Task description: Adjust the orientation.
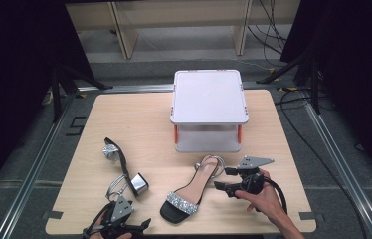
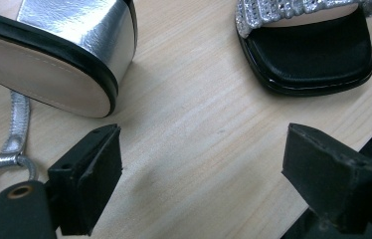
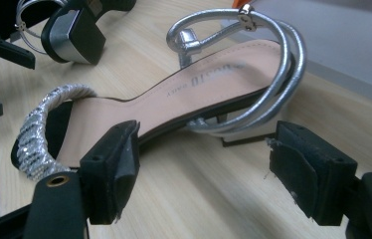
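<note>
Two silver-strapped sandals lie on the wooden table [image 1: 139,114]. One sandal [image 1: 190,193] stands upright at front centre, with a glittery toe band and a black sole. The other sandal [image 1: 122,172] lies on its side at front left, its silver block heel [image 2: 59,55] close ahead of my left gripper [image 2: 199,144]. That gripper [image 1: 133,219] is open over bare wood near the front edge. My right gripper [image 1: 222,178] is open beside the upright sandal's heel end. In the right gripper view, the gripper [image 3: 204,144] has the sandal's heel and looped ankle strap [image 3: 253,64] just ahead of its jaws, untouched.
A white two-tier rack [image 1: 209,97] with orange posts stands at the back centre of the table. The black toe of the upright sandal [image 2: 308,55] lies ahead and right of the left jaws. Cables trail on the floor at the right.
</note>
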